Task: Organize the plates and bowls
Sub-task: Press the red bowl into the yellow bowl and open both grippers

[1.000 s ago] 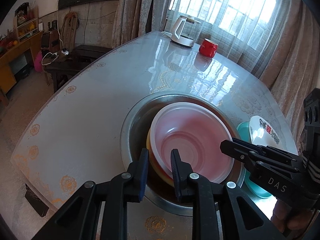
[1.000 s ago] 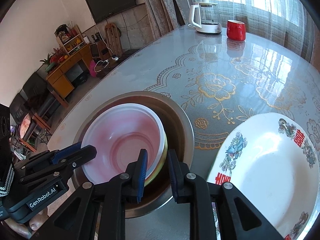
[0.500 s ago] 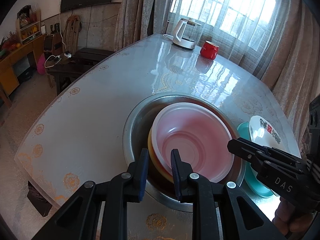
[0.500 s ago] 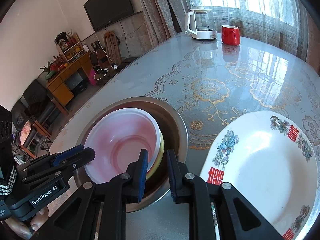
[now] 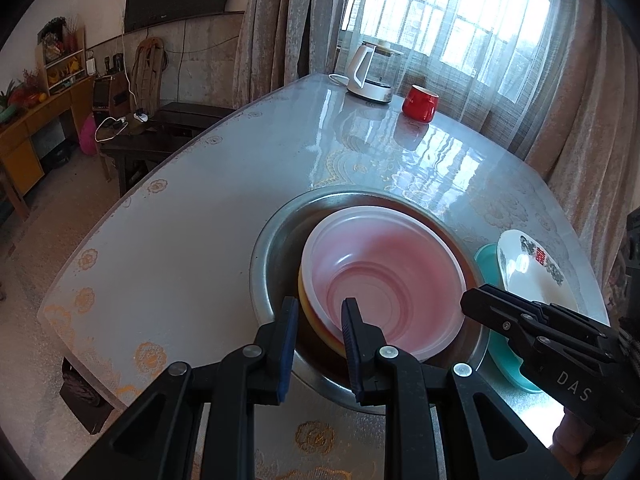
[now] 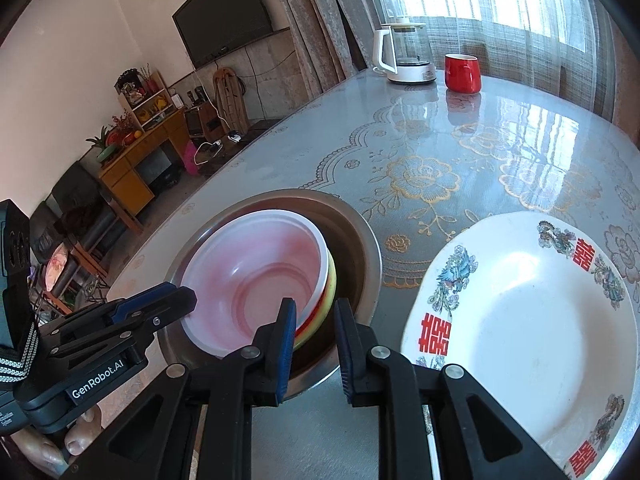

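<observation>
A pink-white plastic bowl (image 5: 384,276) sits nested on a yellow bowl (image 5: 310,312) inside a steel basin (image 5: 272,240). My left gripper (image 5: 318,320) is open and empty, its jaws either side of the near rims of the bowls, above them. My right gripper (image 6: 314,320) is open and empty over the basin's (image 6: 360,240) right near edge, beside the pink bowl (image 6: 256,276). A white patterned plate (image 6: 516,316) lies right of the basin, on a teal plate (image 5: 490,268); the white plate also shows in the left wrist view (image 5: 532,268).
A white kettle (image 5: 370,74) and a red mug (image 5: 419,103) stand at the far end of the glossy floral table (image 6: 440,152). The table's left edge drops to the floor, with a dark bench (image 5: 160,136) and wooden cabinet (image 6: 136,164) beyond.
Both grippers have risen and drawn back a little from the basin. The bowls and plates have not moved.
</observation>
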Available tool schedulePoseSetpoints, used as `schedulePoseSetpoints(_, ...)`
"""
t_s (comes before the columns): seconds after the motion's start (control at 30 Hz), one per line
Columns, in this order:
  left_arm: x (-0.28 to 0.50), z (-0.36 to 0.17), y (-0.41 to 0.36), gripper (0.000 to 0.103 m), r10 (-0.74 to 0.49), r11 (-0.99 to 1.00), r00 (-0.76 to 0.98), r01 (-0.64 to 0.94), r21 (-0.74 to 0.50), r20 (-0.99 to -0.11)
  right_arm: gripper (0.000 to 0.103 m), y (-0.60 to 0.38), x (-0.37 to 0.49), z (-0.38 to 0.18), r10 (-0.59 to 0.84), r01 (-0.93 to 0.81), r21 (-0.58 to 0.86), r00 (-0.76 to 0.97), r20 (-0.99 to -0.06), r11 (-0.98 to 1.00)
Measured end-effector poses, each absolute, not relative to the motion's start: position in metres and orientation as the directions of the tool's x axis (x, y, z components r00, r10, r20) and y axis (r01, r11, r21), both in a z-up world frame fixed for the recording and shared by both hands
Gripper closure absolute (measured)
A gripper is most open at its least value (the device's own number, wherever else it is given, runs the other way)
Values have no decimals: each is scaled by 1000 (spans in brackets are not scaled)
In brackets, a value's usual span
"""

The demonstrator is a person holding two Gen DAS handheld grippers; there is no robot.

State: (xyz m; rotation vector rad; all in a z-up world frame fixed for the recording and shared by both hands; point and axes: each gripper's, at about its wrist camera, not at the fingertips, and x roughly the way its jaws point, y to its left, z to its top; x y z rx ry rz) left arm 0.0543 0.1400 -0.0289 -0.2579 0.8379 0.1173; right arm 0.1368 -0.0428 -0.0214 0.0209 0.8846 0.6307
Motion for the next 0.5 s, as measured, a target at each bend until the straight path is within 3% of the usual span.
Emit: schedulePoseSetpoints(0.5, 47, -26, 139, 80, 3, 961, 675, -206, -185, -738, 81, -62, 123, -25, 528, -474, 306, 460, -714, 826)
